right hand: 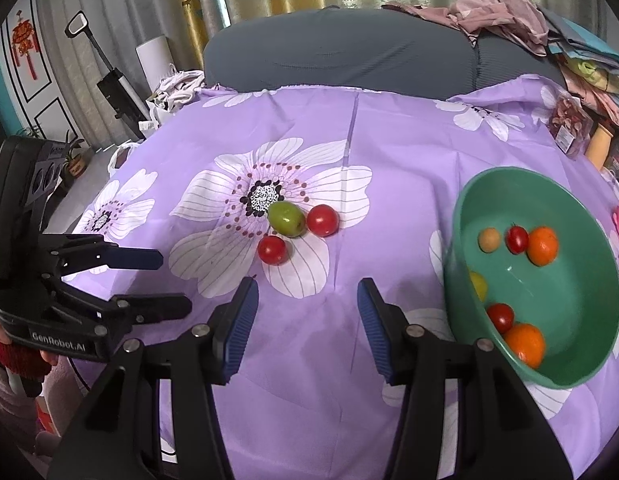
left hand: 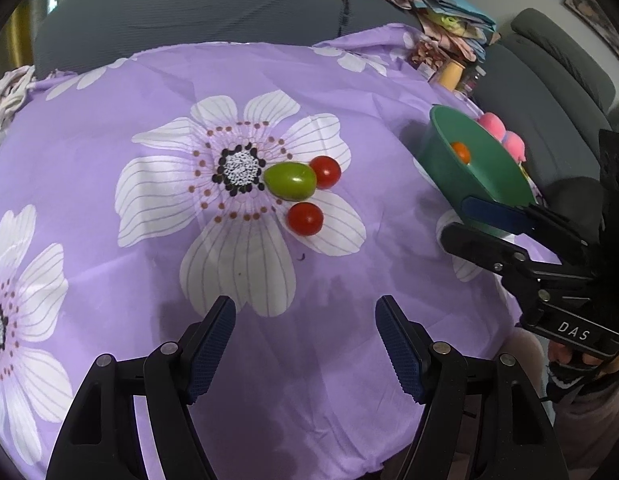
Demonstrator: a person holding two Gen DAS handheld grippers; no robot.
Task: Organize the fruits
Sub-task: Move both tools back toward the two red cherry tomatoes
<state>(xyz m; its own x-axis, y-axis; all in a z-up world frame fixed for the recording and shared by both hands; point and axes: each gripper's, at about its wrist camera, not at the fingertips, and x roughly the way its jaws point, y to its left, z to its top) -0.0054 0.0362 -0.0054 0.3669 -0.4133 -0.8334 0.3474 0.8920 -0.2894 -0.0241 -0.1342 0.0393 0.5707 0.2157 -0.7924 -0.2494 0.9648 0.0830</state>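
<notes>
On the purple flowered cloth, centre: one oval green fruit (right hand: 286,219) lies with two round red tomatoes, one (right hand: 323,220) touching its right side and one (right hand: 273,250) just beside it on the near side.
Cloth: a purple fabric printed with big white flowers (right hand: 389,152) covers the table.
Bowl: a round green plastic bowl (right hand: 581,288) stands at the right of the cloth, well apart from the three loose fruits.
Bowl contents: two orange fruits (right hand: 543,245), two small red tomatoes (right hand: 516,239), a tan round fruit (right hand: 489,239) and a yellow one half hidden behind the near rim.
Left gripper (left hand: 305,344): jaws stand wide apart, nothing between the blue ribbed pads, hanging above bare cloth short of the fruits.
Right gripper (right hand: 308,320): jaws partly open, pads touching nothing, empty, over bare cloth between the loose fruits and the bowl.
Behind the table: a grey sofa (right hand: 329,56) with crumpled pink cloth (right hand: 497,12) on its back.
</notes>
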